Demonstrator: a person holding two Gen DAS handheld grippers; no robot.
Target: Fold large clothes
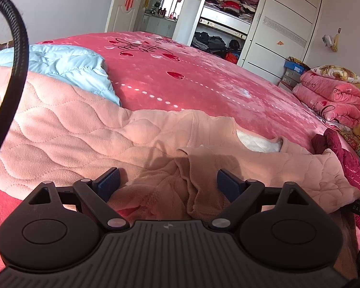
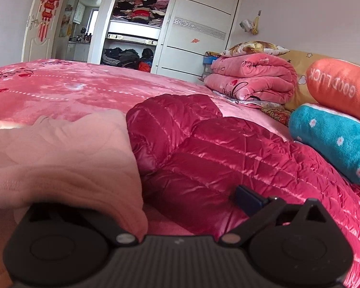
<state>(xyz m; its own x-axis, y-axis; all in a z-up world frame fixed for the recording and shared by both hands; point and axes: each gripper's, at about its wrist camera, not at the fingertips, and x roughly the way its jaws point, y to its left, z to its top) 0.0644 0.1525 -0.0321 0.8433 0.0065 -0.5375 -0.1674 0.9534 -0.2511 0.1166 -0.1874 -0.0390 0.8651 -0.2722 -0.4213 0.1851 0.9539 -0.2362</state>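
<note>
A large pink quilted garment (image 1: 72, 124) lies spread on the bed, its white-lined neck opening (image 1: 259, 144) towards the right. My left gripper (image 1: 168, 182) is low over its bunched near edge. The jaws stand wide, the blue pads (image 1: 109, 180) clear of the folds between them. In the right wrist view the same pink garment (image 2: 60, 158) drapes over and hides the left finger of my right gripper (image 2: 177, 201). Its right finger's blue pad (image 2: 248, 199) shows bare over a crimson puffer jacket (image 2: 216, 148). These jaws are open too.
The bed's pink heart-print cover (image 1: 192, 79) stretches beyond. A light blue quilted piece (image 1: 67, 64) lies at the far left. A folded pink blanket (image 2: 252, 79), an orange cushion (image 2: 340, 88) and a teal cushion (image 2: 336, 141) crowd the right. An open wardrobe (image 1: 228, 12) stands behind.
</note>
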